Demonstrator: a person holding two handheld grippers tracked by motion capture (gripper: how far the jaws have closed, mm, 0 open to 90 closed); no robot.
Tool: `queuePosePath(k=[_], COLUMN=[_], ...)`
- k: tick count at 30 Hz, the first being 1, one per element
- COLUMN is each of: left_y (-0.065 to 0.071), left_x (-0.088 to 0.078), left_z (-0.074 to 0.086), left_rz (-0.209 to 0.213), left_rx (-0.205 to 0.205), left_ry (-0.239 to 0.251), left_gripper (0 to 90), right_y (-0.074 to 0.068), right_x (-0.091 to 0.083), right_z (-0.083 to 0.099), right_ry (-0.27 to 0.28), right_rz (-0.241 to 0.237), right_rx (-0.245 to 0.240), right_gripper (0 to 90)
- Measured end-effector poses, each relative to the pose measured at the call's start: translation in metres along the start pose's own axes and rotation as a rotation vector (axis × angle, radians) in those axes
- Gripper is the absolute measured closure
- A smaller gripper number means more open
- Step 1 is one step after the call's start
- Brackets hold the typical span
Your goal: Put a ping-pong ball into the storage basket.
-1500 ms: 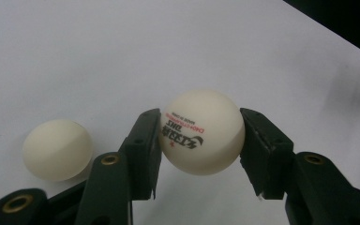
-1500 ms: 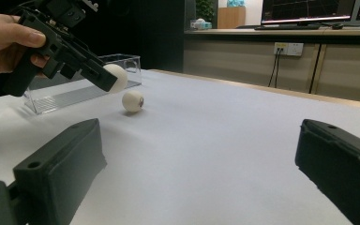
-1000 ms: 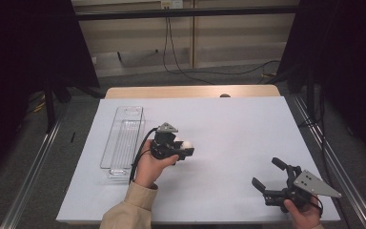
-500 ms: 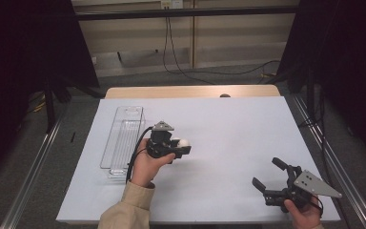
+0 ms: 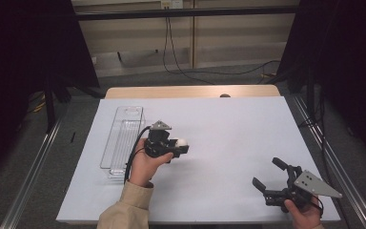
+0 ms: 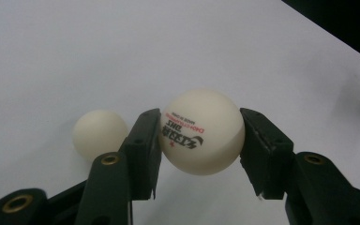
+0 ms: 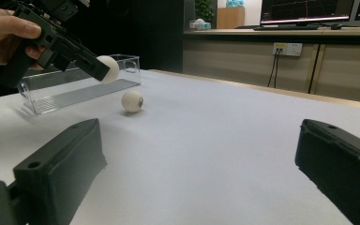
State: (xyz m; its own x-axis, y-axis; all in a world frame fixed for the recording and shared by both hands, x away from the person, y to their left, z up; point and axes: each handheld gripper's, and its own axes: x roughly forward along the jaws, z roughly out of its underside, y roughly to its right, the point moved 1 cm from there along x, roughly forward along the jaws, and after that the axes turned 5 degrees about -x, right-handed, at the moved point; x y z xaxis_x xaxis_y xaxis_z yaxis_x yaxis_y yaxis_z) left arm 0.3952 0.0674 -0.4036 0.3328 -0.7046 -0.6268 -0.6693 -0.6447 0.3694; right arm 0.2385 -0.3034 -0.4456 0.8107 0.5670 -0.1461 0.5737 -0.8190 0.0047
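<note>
My left gripper (image 5: 180, 146) is shut on a white table-tennis ball (image 6: 201, 138) with red and black print, and holds it a little above the white table. A second white ball (image 6: 99, 133) lies on the table just beside and below the held one; it is also in the right gripper view as the loose ball (image 7: 132, 101), under the held ball (image 7: 108, 69). My right gripper (image 5: 267, 172) rests near the front right of the table, open, with nothing between its jaws (image 7: 197, 154).
A long clear plastic tray (image 5: 119, 114) lies lengthwise at the left of the white sheet (image 5: 228, 124), close beside the left hand. The wooden table edge (image 5: 190, 91) runs along the back. Metal rails flank the table on both sides.
The left gripper, still holding its ball, has edged slightly away from the person. The right gripper has stayed where it was.
</note>
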Motion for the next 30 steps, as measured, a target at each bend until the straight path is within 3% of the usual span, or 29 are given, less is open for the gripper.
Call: queuePosePath(k=[30], left_y=[-0.009], left_x=[-0.012], left_z=[0.0], left_rz=[-0.025], left_rx=[-0.016], left_ry=[0.01], left_gripper=[51.1], right_y=[0.0], right_x=[0.0], right_z=[0.0], right_ry=[0.001], right_rz=[0.001], right_rx=[-0.002], right_gripper=[0.7])
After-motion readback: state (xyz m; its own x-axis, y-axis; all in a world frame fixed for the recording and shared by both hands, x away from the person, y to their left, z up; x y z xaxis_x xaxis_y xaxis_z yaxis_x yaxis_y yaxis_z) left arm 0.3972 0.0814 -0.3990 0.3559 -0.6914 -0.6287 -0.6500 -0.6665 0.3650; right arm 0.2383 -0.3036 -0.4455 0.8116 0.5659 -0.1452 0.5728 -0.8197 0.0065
